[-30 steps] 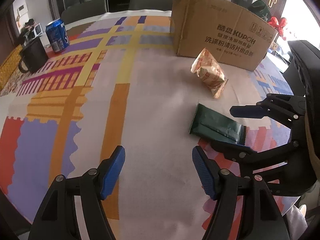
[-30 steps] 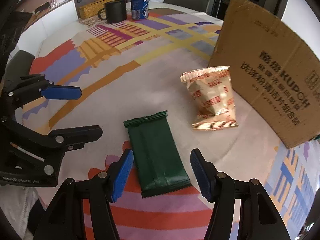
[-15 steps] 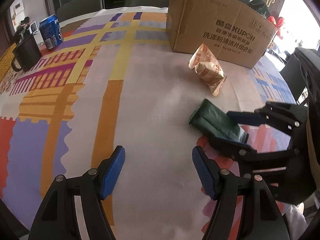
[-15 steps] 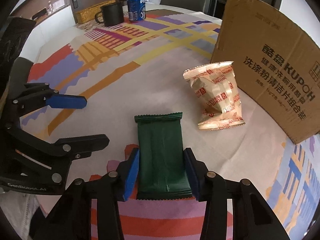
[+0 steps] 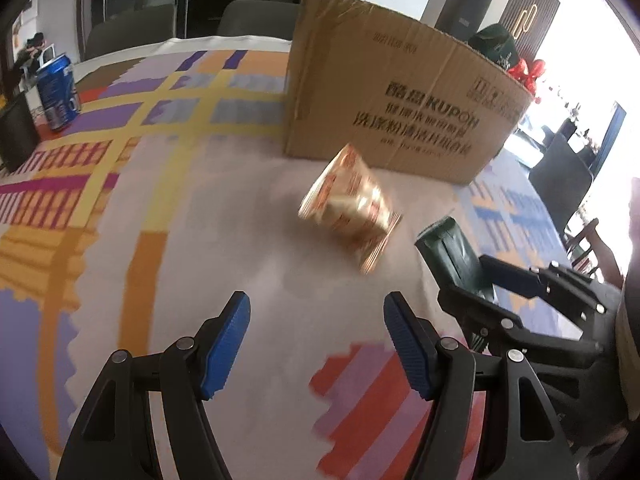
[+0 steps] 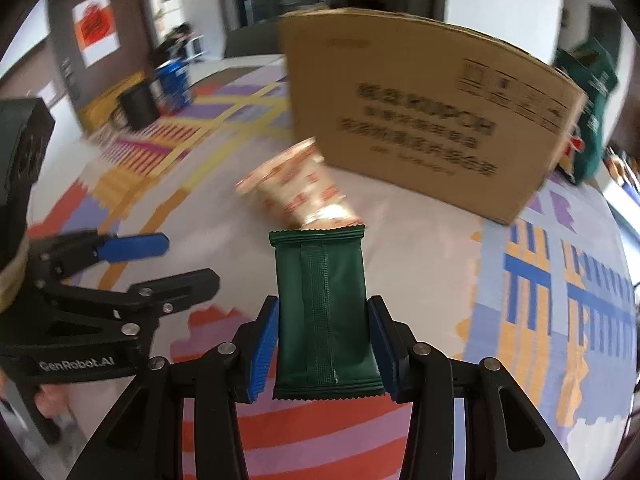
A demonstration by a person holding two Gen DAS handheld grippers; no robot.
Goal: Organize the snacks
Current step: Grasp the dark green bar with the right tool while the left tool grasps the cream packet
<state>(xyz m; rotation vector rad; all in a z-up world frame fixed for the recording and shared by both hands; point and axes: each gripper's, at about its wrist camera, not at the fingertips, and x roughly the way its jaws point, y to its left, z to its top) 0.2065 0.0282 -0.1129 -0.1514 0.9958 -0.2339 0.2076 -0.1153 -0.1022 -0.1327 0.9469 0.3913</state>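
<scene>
A dark green snack packet (image 6: 325, 312) is lifted off the patterned tablecloth, and my right gripper (image 6: 323, 354) is shut on its two long sides. From the left wrist view the same green packet (image 5: 452, 256) pokes out of the right gripper (image 5: 480, 280) at the right. An orange-and-cream snack bag (image 5: 352, 210) lies on the cloth in front of the cardboard box (image 5: 400, 108); the bag (image 6: 296, 192) shows just beyond the green packet. My left gripper (image 5: 316, 344) hangs open over bare cloth, short of the bag, with nothing between its fingers.
A blue soda can (image 5: 56, 92) and a black mug (image 5: 16, 136) stand at the far left of the table. Chairs stand behind the table and at the right. A green bag with red trim (image 6: 592, 108) sits behind the box.
The right gripper closed on the green packet, raised it off the cloth and rolled it upright. Both grippers moved toward the box; the orange bag now sits nearer the left gripper.
</scene>
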